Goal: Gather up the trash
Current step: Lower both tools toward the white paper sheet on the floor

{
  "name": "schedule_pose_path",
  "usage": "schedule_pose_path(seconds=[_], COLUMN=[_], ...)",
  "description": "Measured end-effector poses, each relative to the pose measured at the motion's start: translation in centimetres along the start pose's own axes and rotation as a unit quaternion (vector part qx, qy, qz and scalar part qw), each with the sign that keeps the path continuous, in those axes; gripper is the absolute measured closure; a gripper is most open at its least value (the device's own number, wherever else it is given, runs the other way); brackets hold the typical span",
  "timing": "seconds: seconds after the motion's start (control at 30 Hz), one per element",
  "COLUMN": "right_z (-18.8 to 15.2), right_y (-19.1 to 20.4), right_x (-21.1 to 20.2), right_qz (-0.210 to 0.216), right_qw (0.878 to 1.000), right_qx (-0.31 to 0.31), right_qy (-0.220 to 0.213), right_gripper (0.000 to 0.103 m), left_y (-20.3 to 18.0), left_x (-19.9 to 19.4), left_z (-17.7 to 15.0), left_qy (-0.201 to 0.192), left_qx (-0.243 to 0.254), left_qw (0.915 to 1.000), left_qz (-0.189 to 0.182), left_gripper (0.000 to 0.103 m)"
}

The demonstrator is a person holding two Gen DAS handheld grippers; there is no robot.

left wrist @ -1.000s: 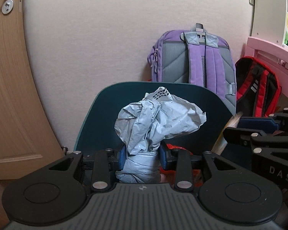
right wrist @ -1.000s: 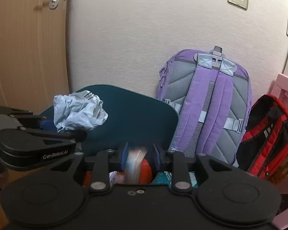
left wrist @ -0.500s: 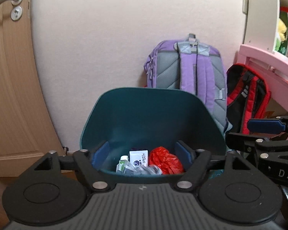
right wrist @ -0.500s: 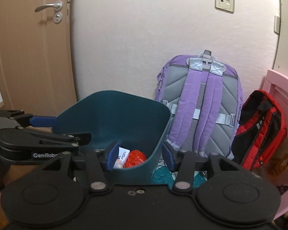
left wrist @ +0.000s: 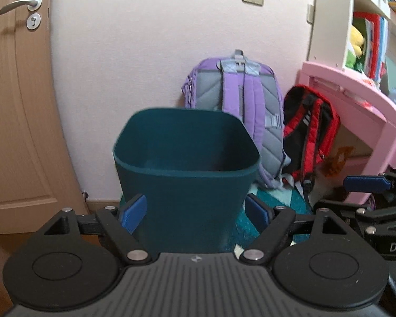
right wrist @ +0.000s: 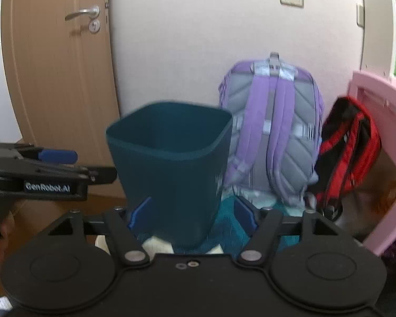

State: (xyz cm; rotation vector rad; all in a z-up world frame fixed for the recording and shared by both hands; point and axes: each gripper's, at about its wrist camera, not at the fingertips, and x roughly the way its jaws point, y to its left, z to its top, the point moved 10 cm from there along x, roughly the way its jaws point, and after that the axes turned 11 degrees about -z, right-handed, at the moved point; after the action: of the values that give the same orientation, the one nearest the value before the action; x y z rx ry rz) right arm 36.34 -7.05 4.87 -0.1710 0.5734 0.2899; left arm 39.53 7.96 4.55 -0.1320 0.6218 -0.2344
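Observation:
A dark teal trash bin (left wrist: 184,185) stands upright on the floor by the wall; it also shows in the right wrist view (right wrist: 171,163). Its inside is hidden from both views. My left gripper (left wrist: 195,212) is open and empty, its blue pads spread either side of the bin's front wall and a little short of it. My right gripper (right wrist: 191,211) is open and empty, low in front of the bin. The left gripper (right wrist: 55,169) also shows at the left of the right wrist view, and the right gripper (left wrist: 367,185) at the right of the left wrist view.
A purple backpack (left wrist: 240,100) and a red and black backpack (left wrist: 311,132) lean against the wall behind the bin. A pink desk (left wrist: 356,97) with shelves stands at the right. A wooden door (left wrist: 18,105) is at the left. A teal rug (right wrist: 232,227) lies under the bin.
The left gripper opened and let go of crumpled grey paper over the bin; the right gripper let go of its item too. Both then pulled back and down, so the bin's inside went out of view.

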Motion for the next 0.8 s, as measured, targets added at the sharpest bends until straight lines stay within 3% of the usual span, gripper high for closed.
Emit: schedule_pose_path(seconds=[0.2,0.43,0.6,0.8], right_z=[-5.5,-12.0,-18.0,-26.4], right_y=[-0.5,-0.8,-0.8,-0.5], right_x=[-0.6,0.9,3.9,9.9], right_qz=[0.008,0.008,0.014,0.016], right_qw=[1.000,0.998,0.994,0.981], right_qx=[0.002,0.004,0.014,0.027], right_qy=[0.029,0.063,0.103,0.190], right_gripper=[0.026,0.006,0.002,0.001], left_y=[-1.7,-3.1,-2.5,-0.4], left_x=[-0.9,0.1,3.2,8.9], left_z=[-4.7,-10.8,-16.3,-23.7], left_qy=[0.015,0.043,0.075,0.134], left_qx=[-0.002,-0.016,-0.053,-0.113], left_qw=[0.9999,0.9988,0.9956,0.9844], left_qz=[-0.006,-0.020,-0.022,-0.014], left_gripper=[0.021,0.019,0.006,0.006])
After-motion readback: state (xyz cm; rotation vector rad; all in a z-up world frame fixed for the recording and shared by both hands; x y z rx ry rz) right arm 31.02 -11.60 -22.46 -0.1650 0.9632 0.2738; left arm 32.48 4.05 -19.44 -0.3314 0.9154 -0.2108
